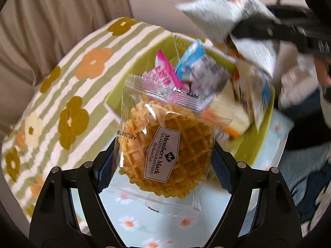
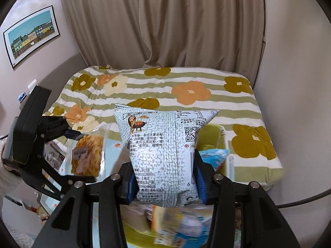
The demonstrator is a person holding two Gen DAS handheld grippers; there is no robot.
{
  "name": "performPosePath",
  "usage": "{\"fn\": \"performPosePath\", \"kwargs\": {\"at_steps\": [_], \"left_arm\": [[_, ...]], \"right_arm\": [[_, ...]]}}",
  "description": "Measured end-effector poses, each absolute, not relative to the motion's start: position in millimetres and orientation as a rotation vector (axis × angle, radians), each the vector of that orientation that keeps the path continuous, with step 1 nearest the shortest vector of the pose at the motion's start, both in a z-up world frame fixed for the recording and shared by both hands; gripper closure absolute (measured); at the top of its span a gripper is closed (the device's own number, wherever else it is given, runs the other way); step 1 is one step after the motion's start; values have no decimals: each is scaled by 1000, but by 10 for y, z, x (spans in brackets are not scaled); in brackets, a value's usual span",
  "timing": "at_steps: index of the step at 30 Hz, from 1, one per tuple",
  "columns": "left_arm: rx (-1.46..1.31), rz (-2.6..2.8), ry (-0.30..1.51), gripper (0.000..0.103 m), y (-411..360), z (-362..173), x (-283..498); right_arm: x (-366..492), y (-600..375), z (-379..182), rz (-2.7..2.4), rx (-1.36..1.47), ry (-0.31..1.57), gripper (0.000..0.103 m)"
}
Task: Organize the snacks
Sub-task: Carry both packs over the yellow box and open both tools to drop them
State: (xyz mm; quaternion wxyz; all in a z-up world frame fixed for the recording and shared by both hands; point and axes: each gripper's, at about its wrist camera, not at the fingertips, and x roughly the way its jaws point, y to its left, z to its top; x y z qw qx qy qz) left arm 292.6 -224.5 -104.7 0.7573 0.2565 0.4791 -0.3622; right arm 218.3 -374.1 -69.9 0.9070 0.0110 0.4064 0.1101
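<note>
My left gripper (image 1: 163, 157) is shut on a clear-wrapped waffle cookie pack (image 1: 165, 144) and holds it in front of a green box (image 1: 251, 144) filled with several snack packets (image 1: 196, 70). The waffle pack also shows in the right wrist view (image 2: 86, 155). My right gripper (image 2: 165, 177) is shut on a puffy grey-white snack bag (image 2: 163, 150) with black print and holds it above the green box (image 2: 211, 136). That bag shows blurred in the left wrist view (image 1: 231, 18), held by the right gripper (image 1: 269, 31) at the upper right.
A bed with a green-striped flower cover (image 2: 186, 88) lies behind the box. Beige curtains (image 2: 165, 20) hang behind it. A light blue daisy-print surface (image 1: 157, 217) lies under the box. A framed picture (image 2: 31, 35) hangs on the left wall.
</note>
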Motion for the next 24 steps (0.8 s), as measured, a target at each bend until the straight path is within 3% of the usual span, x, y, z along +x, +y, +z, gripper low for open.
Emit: {"fn": "performPosePath", "kwargs": {"at_steps": [8, 10, 11, 24], "left_arm": [[475, -739, 1153, 19, -2661, -1368, 3111], [422, -734, 1166, 3, -2638, -1403, 3141], [403, -725, 1164, 2, -2620, -1406, 3144], [209, -602, 1150, 2, -2210, -1365, 3047]], "right_arm": [[2265, -3978, -874, 260, 70, 876, 61], [2286, -3986, -903, 263, 71, 884, 61], [2296, -3991, -920, 266, 72, 891, 61], [2555, -3835, -1166, 301, -20, 969, 58]]}}
